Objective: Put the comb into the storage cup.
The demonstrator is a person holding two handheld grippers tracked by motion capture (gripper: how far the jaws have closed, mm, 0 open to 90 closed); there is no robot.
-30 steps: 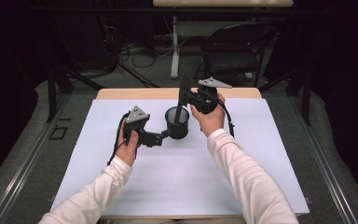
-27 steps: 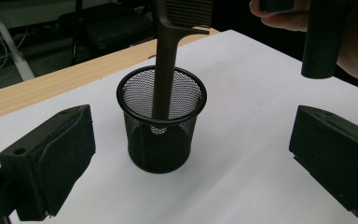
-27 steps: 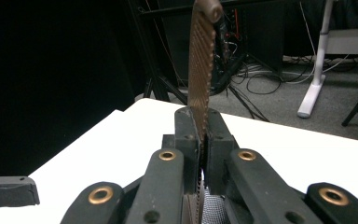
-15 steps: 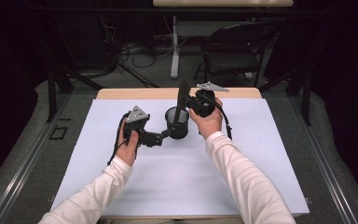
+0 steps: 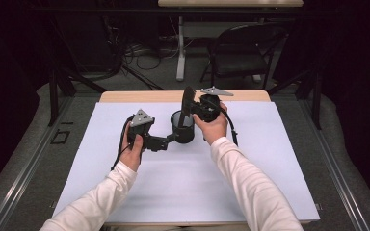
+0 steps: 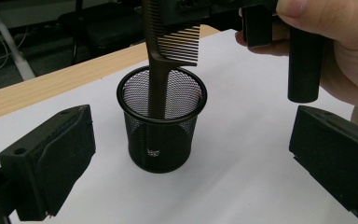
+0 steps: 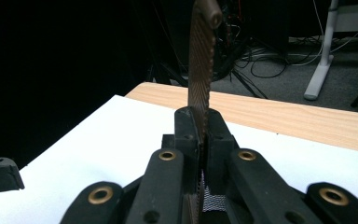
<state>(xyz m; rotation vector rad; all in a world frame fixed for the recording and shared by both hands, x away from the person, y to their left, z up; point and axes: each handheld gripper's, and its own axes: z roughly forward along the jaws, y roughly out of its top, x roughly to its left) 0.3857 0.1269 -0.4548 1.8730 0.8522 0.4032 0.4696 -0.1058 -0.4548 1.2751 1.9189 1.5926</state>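
Near the desk's (image 5: 125,202) far edge, the right gripper (image 5: 191,107) clamps a comb (image 6: 168,44) upright, handle inside the mesh cup (image 6: 161,122), while the left gripper (image 5: 171,139) stands wide open just beside the cup, holding nothing.

No readable text, labels, brands or numbers were seen anywhere; a small pale mark on the mesh cup (image 6: 154,151) was illegible.
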